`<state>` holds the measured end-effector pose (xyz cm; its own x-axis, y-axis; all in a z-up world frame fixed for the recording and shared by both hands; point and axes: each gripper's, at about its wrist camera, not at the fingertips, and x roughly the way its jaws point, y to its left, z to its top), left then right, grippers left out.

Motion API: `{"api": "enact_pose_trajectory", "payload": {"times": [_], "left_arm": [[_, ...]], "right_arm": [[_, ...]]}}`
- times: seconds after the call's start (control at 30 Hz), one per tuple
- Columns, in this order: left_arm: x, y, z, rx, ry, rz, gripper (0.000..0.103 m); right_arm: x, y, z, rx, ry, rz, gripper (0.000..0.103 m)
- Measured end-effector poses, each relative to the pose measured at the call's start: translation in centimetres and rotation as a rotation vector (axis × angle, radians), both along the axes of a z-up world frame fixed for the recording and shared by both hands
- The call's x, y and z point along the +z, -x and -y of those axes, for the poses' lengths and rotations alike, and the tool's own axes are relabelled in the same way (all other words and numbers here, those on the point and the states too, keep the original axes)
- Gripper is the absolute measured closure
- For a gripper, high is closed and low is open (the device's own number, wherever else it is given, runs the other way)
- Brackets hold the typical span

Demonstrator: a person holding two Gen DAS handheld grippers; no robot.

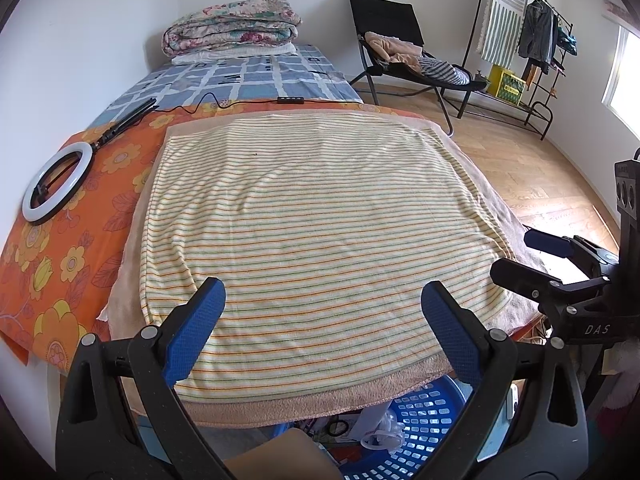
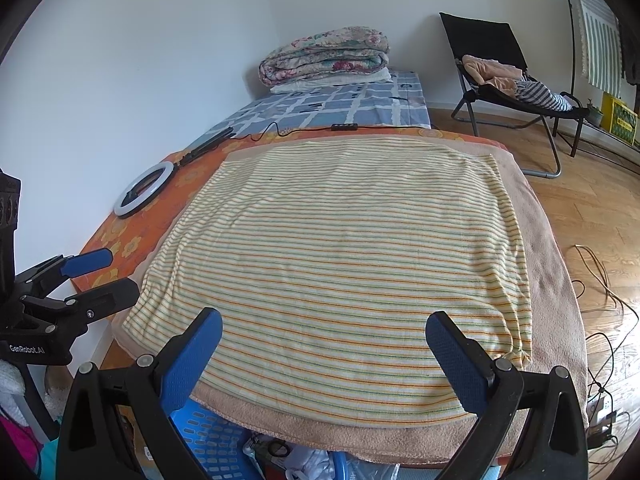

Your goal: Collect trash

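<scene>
Blue plastic basket point(image 1: 424, 432): just below and a little beyond the left gripper's fingertips, half hidden under the near edge of the bed; the same basket point(image 2: 208, 436) sits below the right gripper, towards its left finger.
Trash: white crumpled plastic point(image 1: 382, 434) and a small black ring point(image 1: 339, 427) lie inside the basket, under the left gripper's span; in the right wrist view crumpled white plastic point(image 2: 316, 462) shows low between the fingers.
Left gripper point(image 1: 323, 295): blue-padded fingers spread wide apart, nothing between them, held over the near edge of the striped towel.
Right gripper point(image 2: 324, 325): fingers likewise wide apart and empty, over the same edge; it appears at the right of the left wrist view point(image 1: 532, 256), the left one at the left of the right wrist view point(image 2: 102, 272).
Striped towel point(image 1: 312, 216): spread flat straight ahead of both grippers, on a peach towel point(image 1: 280, 404) that shows around its border.
Orange floral sheet point(image 1: 72, 248): ahead and left of the left gripper, under the towels.
Ring light point(image 1: 56, 180): far left ahead, lying on the orange sheet, its cable running away.
Folded quilt point(image 1: 232, 26): far ahead, at the distant end of the bed.
Black chair point(image 1: 404, 52): far ahead to the right, clothes heaped on it.
Wood floor point(image 2: 600, 216): right of the right gripper, with loose cables.
</scene>
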<state>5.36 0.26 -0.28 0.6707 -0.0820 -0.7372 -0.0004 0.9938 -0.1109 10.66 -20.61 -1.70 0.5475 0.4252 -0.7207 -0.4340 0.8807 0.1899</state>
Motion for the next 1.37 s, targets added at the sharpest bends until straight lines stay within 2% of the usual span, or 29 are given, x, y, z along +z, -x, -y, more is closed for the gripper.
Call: {"api": "enact_pose_trajectory", "payload": {"times": [0.57, 0.73, 1.37], "left_arm": [[-0.39, 0.14, -0.17, -0.007, -0.013, -0.001, 0.003], [-0.52, 0.16, -0.07, -0.009, -0.040, 0.006, 0.003], [-0.60, 0.35, -0.49, -0.012, -0.024, 0.008, 0.003]], "right_arm": [[-0.09, 0.49, -0.38, 0.006, 0.017, 0.010, 0.000], [-0.14, 0.55, -0.57, 0.008, 0.021, 0.009, 0.000], [-0.22, 0.64, -0.66, 0.008, 0.024, 0.009, 0.000]]}}
